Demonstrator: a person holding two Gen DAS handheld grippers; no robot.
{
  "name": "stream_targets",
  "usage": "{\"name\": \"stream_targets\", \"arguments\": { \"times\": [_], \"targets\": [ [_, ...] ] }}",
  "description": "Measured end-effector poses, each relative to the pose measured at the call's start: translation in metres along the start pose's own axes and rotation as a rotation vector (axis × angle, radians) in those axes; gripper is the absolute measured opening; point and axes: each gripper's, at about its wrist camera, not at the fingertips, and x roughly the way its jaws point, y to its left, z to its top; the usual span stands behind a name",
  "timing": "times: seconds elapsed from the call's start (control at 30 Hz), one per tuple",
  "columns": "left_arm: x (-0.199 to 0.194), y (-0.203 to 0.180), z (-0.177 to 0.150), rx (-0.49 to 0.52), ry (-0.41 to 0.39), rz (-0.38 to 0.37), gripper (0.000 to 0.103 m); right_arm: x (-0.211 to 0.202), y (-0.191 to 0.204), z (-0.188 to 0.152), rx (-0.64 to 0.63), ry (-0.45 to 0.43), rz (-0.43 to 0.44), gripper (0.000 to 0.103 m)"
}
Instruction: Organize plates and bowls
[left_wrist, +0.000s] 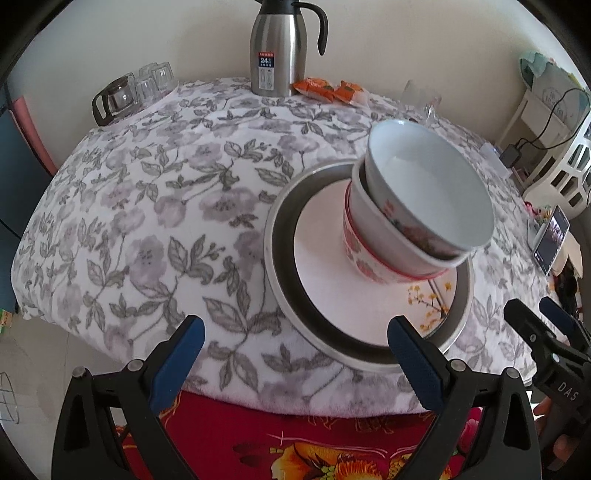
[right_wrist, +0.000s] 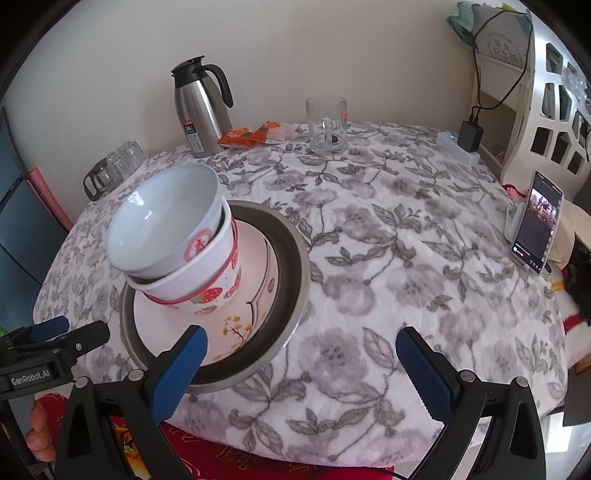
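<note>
A stack of bowls (left_wrist: 413, 221) stands on a white flowered plate (left_wrist: 325, 266), which lies in a steel dish (left_wrist: 280, 236) on the floral tablecloth. The top bowl (right_wrist: 162, 221) is plain white inside and leans in the strawberry-patterned bowl (right_wrist: 207, 284) below. In the right wrist view the plate (right_wrist: 236, 325) and steel dish (right_wrist: 291, 258) sit left of centre. My left gripper (left_wrist: 295, 354) is open and empty near the table's front edge, its right finger over the dish rim. My right gripper (right_wrist: 301, 365) is open and empty, right of the dish.
A steel thermos jug (left_wrist: 275, 48) stands at the back by the wall with orange snack packets (left_wrist: 328, 90) beside it. Glass cups (left_wrist: 140, 88) sit at the back left. A glass mug (right_wrist: 327, 125), a charger (right_wrist: 469, 136) and a propped phone (right_wrist: 535, 229) are on the right.
</note>
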Motion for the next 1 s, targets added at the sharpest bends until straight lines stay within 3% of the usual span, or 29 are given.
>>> {"name": "stream_targets", "arguments": {
  "times": [0.37, 1.0],
  "targets": [
    [-0.005, -0.007, -0.018, -0.006, -0.004, 0.02, 0.099, -0.002, -0.003, -0.006, 0.002, 0.004, 0.012, 0.103],
    [-0.003, -0.005, -0.02, -0.032, -0.021, 0.063, 0.099, -0.003, 0.001, -0.007, -0.023, 0.014, 0.023, 0.103]
  ]
}}
